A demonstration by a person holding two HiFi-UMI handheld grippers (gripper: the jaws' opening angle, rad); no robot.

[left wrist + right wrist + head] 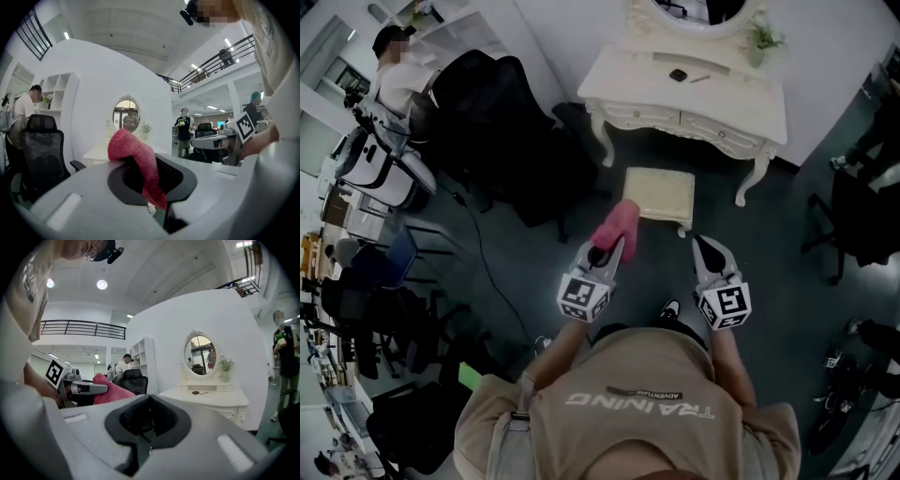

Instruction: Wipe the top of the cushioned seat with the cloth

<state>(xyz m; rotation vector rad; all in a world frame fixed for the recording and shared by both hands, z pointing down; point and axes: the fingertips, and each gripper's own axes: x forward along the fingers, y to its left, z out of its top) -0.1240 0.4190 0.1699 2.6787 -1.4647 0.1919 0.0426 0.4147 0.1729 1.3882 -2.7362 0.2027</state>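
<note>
Left gripper (609, 249): jaws clamped narrow on the cloth (621, 223). The cloth was pink-red with a nubby, terry-like pile. One fold bulged in a rounded hump above the ribbed black pads, and a tail drooped between them.

Right gripper (705, 246): grey shell, jaws closed together. The dark ribbed pads met in a V with nothing between them.

Both grippers were held side by side in front of the person, each with a black-and-white marker cube at the rear.

Cushioned seat (659, 193): low rectangular stool with a cream padded top, slightly domed, on pale carved legs. It stood on the dark floor (534, 281) just in front of the dressing table (647, 82). In the head view the cloth lay at the seat's near left corner. Contact with the top could not be told.

Dressing table: glossy white, scalloped edges, curved legs, an oval mirror (200, 350) in an ornate frame at its back edge.

A black mesh office chair (487, 103) stood to the left of the table.
</note>
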